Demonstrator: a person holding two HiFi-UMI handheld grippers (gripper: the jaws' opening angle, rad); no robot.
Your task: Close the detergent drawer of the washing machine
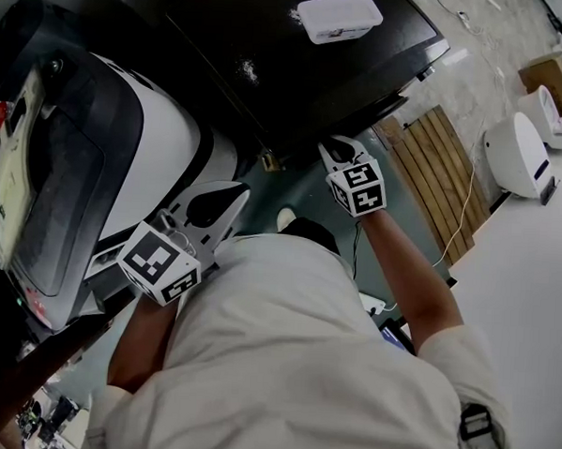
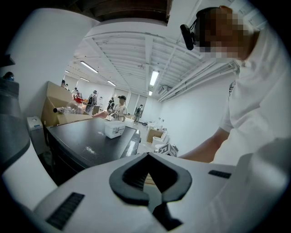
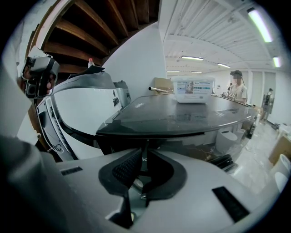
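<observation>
The white washing machine (image 1: 145, 137) with its dark lid stands at the left of the head view; I cannot make out its detergent drawer in any view. My left gripper (image 1: 233, 199) hovers beside the machine's right flank, jaws shut with nothing between them (image 2: 146, 157). My right gripper (image 1: 329, 148) hangs further right, by the corner of the black table (image 1: 271, 49), and is also shut and empty (image 3: 144, 152). In the right gripper view the washing machine (image 3: 86, 109) rises at the left, a little way off.
A clear plastic box (image 1: 339, 17) sits on the black table. A slatted wooden board (image 1: 443, 180) lies on the floor to the right, with white round appliances (image 1: 520, 152) and a cable beyond it. My own white-shirted torso (image 1: 293, 360) fills the foreground. Several people stand far off (image 2: 119, 108).
</observation>
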